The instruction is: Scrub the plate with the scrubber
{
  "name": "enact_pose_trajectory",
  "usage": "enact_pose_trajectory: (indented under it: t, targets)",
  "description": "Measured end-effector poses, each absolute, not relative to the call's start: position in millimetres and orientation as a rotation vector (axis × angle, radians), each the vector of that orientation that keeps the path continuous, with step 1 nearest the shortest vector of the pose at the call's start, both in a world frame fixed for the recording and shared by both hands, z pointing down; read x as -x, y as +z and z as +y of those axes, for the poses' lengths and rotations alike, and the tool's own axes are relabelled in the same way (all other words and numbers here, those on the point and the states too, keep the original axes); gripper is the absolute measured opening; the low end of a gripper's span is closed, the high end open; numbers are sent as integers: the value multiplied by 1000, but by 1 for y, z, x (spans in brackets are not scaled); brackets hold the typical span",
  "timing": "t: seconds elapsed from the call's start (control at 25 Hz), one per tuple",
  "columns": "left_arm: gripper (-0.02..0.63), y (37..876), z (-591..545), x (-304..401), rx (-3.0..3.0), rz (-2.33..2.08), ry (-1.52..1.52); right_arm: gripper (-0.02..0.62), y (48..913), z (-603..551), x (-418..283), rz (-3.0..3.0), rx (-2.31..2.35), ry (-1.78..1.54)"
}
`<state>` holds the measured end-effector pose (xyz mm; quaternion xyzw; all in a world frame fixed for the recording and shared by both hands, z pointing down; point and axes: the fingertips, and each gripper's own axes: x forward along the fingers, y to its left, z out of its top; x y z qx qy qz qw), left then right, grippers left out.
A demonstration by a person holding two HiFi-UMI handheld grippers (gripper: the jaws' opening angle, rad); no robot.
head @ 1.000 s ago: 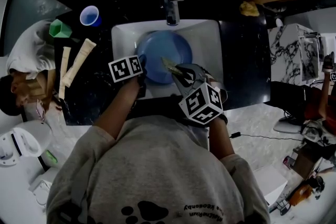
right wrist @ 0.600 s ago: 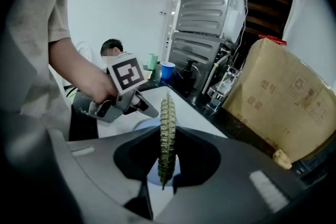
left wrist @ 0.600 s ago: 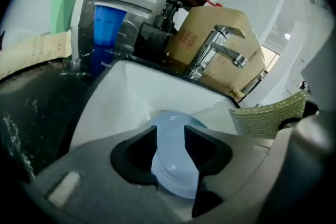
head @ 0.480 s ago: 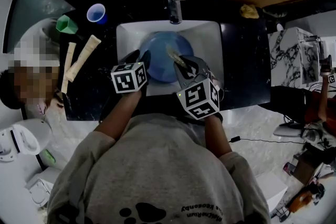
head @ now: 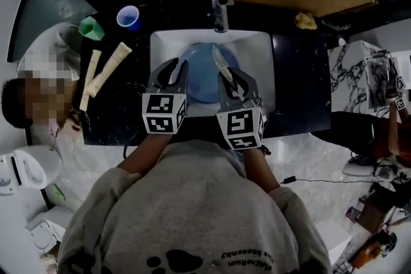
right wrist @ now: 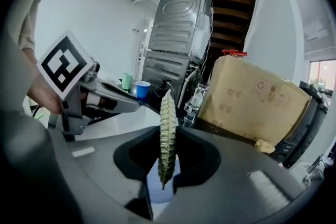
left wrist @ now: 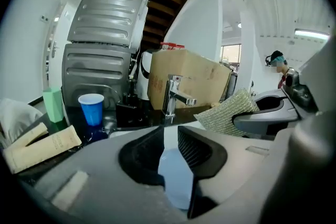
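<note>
The right gripper [head: 232, 79] clamps the limp, light scrubber [right wrist: 167, 128], while the left gripper [left wrist: 168, 139], its empty jaws just narrowing but apart, could likely pinch the stiff, slippery plate [head: 200, 85] at its nine-o'clock rim.

Right hand-held gripper [right wrist: 167, 150] clamping green scrubber [right wrist: 167, 113] edge-on, blue plate [right wrist: 160, 186] below, cardboard box [right wrist: 252, 99] behind
</note>
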<state>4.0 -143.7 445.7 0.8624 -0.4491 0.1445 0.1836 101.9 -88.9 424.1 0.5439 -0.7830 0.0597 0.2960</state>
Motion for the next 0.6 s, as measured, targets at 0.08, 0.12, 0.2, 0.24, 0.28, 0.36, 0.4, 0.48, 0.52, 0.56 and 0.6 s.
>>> enact_pose_trajectory:
  t: [0.08,0.12,0.2,0.24,0.28,0.36,0.4,0.48,0.52,0.56,0.6]
  targets:
    - [65,431,-143,-1,-2481,-1289,372,66,412,-91,-99,-2109,-1488,107]
    - [44,423,-142,0,-2505,-1300,354,66,406,-92,-97,-2121,-1508,78]
    - [6,408,-140,1,-2547,-1315,315,66,395,-93,-94,-2132,-1552,29]
    - [6,401,-138,2,-2564,-1316,296,66,390,-93,-94,-2135,-1577,11]
    - [6,395,-137,2,-2578,-1314,278,66,385,-93,-94,-2140,-1603,-2]
    - [5,383,-133,2,-2604,-1308,246,66,375,-92,-92,-2156,-1658,-12]
    - [6,377,-130,3,-2617,-1304,230,66,370,-91,-92,-2169,-1687,-11]
    - [5,366,-126,3,-2646,-1294,192,66,362,-89,-90,-2202,-1749,2]
    - [5,361,-124,3,-2659,-1287,173,66,358,-87,-89,-2219,-1785,10]
    - [6,358,-122,4,-2670,-1282,157,66,354,-86,-88,-2232,-1819,13]
    - [5,355,-120,5,-2679,-1279,144,66,350,-83,-88,-2240,-1850,11]
